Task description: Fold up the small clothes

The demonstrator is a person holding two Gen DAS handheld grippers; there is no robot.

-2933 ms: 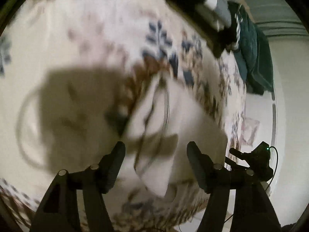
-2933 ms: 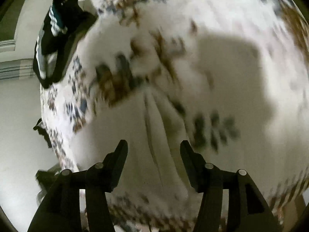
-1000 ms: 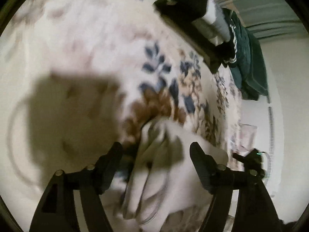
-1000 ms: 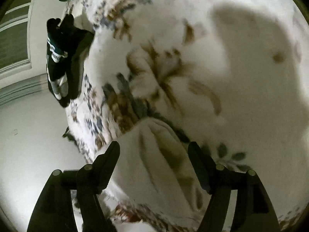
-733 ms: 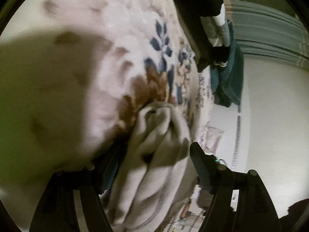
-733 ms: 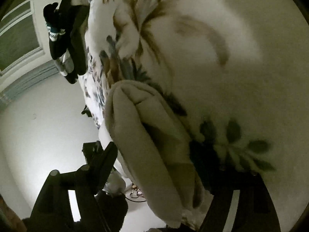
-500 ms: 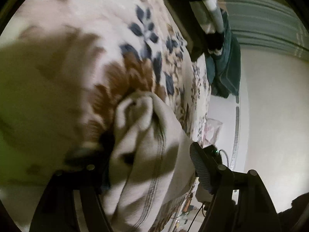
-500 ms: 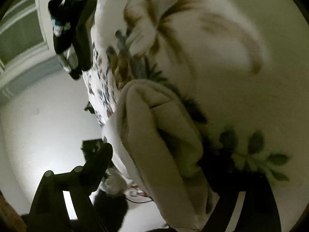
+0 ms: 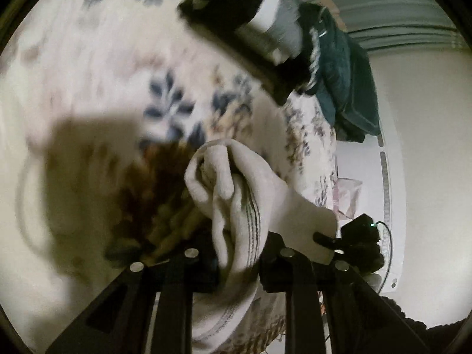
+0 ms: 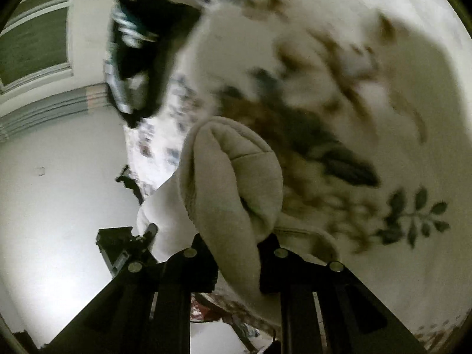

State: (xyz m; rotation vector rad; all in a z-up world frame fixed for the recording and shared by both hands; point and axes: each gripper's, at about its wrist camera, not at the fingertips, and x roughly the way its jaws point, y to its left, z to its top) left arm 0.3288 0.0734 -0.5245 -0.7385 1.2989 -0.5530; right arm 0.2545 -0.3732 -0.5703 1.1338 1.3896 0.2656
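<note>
Left tool point(image 9: 239, 268) clamped on bunched cream knit garment with dark stitch lines point(image 9: 244, 194), right tool point(image 10: 237, 265) clamped on same garment's other end, garment lifted above white floral bedspread point(image 9: 97, 67), dark folded clothes stack point(image 9: 244, 20) at bed's far edge

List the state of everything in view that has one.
Left tongs: shut on garment.
Right tongs: shut on garment.
Garment: cream, bunched, pinched by both tongs, over the bedspread.
Bedspread: floral, spread out.
Dark clothes: piled at the far edge.
</note>
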